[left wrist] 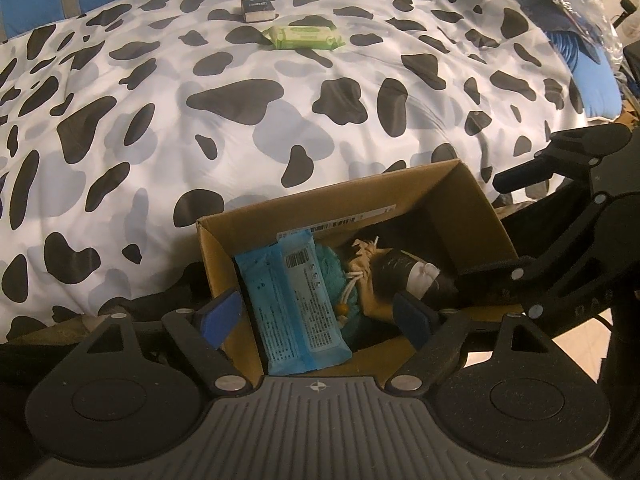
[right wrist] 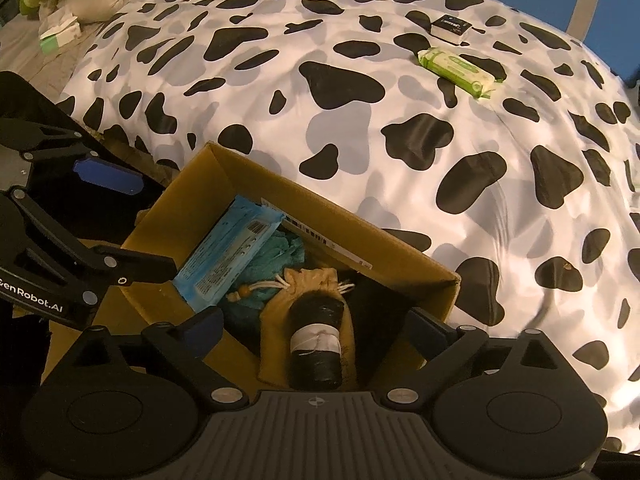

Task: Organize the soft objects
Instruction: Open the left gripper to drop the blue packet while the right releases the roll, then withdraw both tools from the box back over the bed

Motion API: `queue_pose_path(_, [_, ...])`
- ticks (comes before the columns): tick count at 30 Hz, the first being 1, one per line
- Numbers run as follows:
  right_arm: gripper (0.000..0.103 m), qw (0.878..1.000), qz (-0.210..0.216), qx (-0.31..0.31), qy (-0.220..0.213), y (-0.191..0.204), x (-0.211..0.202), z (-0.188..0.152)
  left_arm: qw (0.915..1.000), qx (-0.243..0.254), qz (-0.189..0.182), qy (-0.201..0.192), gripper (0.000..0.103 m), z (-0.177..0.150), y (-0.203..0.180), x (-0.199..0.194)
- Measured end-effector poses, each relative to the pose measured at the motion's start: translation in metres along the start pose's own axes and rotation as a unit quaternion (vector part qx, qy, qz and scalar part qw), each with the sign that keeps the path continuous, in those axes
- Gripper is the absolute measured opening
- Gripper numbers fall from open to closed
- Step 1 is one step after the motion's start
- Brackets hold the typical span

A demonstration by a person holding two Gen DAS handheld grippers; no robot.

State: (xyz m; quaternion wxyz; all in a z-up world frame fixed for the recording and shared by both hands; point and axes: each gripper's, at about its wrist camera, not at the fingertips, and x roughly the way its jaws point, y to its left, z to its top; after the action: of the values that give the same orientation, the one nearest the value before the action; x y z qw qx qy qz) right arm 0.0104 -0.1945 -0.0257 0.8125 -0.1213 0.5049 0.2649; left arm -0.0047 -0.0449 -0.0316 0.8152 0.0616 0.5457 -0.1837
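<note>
Both grippers, left gripper [left wrist: 316, 312] and right gripper [right wrist: 316, 328], are held wide, empty, over cardboard box [left wrist: 472, 216]. Blue wipes pack [left wrist: 296, 300], black roll [right wrist: 316, 344], tan pouch [right wrist: 308, 284] are seen inside; green wipes pack [left wrist: 304, 37] is left on bedspread [left wrist: 160, 112].

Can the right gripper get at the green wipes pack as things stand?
Probably yes: right gripper is open and empty over the box; the green wipes pack lies exposed on the bedspread, nothing on top.
</note>
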Motion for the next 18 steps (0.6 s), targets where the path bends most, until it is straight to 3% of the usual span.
queue_pose_path(18, [0.098, 0.989, -0.070, 0.079, -0.101, -0.030, -0.027, 0.009, 0.9995, -0.018, 0.004, -0.026, 0.083, 0.004, 0.005, -0.006])
